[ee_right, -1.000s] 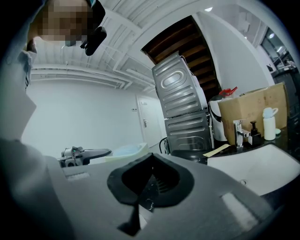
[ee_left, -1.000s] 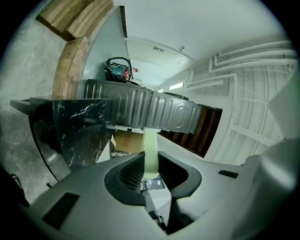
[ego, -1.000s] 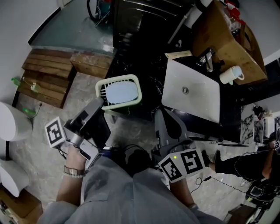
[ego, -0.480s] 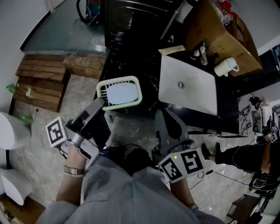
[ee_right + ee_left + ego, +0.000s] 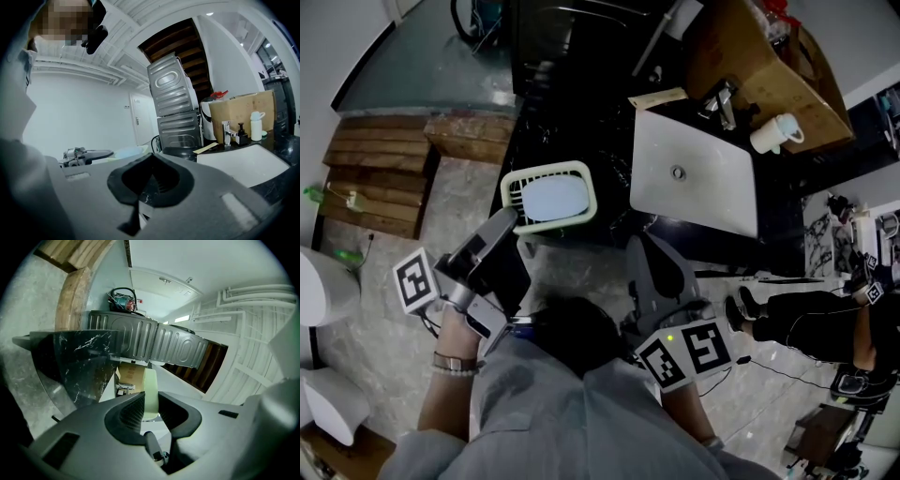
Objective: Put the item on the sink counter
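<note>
**Left grip on the basket rim, right gripper empty**

Your left gripper (image 5: 151, 404) has its jaws clamped on the thin rim of the pale green basket (image 5: 150, 389), one pad on each side of the wall. Your right gripper (image 5: 152, 159) has its jaws pressed together with nothing between them. From your head, the basket shows over the near edge of the black counter (image 5: 572, 122), just left of the white sink basin (image 5: 712, 202), with a pale blue oval piece lying in it. Whether it rests on the counter can't be told. Behind the basin stand a white mug (image 5: 769, 134) and a cardboard box (image 5: 750, 47).
</note>
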